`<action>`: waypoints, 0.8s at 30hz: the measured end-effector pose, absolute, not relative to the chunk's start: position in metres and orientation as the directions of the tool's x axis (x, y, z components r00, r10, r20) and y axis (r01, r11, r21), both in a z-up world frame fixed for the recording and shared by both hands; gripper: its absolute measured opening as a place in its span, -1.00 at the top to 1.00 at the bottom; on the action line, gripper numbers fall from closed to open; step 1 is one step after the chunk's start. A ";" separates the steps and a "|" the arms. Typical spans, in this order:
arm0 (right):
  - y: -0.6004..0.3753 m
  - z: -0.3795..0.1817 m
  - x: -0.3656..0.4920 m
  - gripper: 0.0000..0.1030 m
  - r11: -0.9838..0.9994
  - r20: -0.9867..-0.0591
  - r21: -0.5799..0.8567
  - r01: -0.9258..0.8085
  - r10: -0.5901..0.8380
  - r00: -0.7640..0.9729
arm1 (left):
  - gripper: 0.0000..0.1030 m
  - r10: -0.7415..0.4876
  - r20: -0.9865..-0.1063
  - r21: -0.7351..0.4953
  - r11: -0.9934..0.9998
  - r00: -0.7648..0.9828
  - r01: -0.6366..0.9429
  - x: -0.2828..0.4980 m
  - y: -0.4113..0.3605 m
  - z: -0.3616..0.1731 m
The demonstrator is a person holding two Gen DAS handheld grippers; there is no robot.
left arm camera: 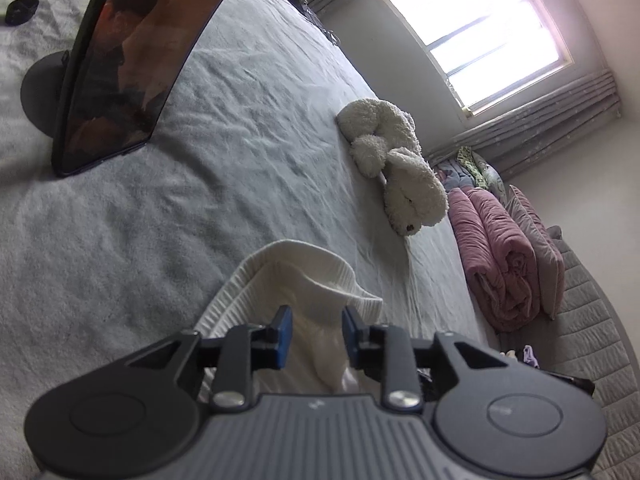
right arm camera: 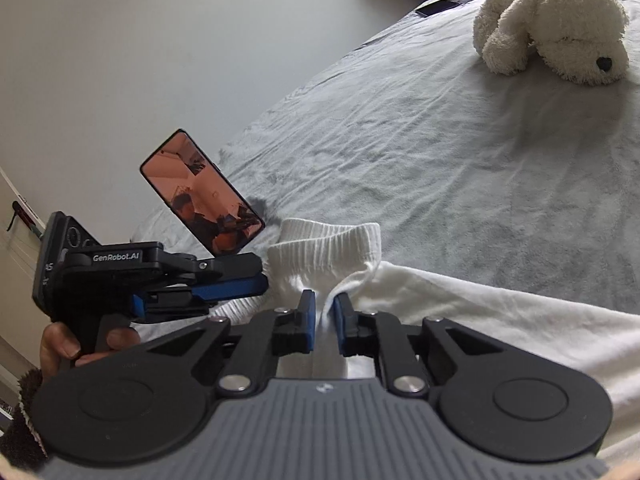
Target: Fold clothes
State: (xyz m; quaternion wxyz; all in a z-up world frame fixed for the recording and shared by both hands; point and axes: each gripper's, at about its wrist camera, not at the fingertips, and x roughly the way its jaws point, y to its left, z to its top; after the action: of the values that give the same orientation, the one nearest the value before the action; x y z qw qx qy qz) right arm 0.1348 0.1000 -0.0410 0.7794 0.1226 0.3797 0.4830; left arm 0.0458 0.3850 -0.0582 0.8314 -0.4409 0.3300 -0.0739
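Note:
A white knit sweater with a ribbed collar lies on the pale grey bedspread. My right gripper is shut on a fold of the sweater just below the collar. My left gripper has its blue pads apart with sweater fabric lying between and under them; it is open. The left gripper also shows from the side in the right wrist view, at the left of the collar, held by a hand.
A phone on a round stand stands on the bed behind the collar; it looms close at the upper left in the left wrist view. A white plush dog lies further back. Rolled pink bedding sits beside the bed under a window.

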 end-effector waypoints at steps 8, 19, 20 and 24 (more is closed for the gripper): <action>0.127 -0.029 0.104 0.78 0.429 -0.480 0.488 -0.760 0.859 0.176 | -0.25 -0.489 -0.399 -0.865 0.481 0.776 -0.141 0.038 0.394 -0.059; 0.157 -0.051 0.072 0.67 0.452 -0.573 0.414 -0.790 0.804 0.160 | -0.23 -0.430 -0.523 -0.774 0.601 0.735 -0.200 0.016 0.396 -0.051; 0.157 -0.049 0.071 0.66 0.460 -0.576 0.416 -0.784 0.801 0.165 | -0.23 -0.424 -0.533 -0.766 0.609 0.732 -0.205 0.014 0.396 -0.050; 0.148 -0.037 0.058 0.66 0.494 -0.595 0.388 -0.778 0.779 0.198 | -0.21 -0.412 -0.558 -0.746 0.629 0.721 -0.218 0.004 0.397 -0.045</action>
State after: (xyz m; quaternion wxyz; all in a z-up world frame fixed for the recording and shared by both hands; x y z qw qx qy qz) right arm 0.0578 0.1477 -0.0373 0.7739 0.0006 0.3848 0.5030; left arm 0.0037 0.3969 -0.0452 0.8235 -0.4268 0.3690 -0.0587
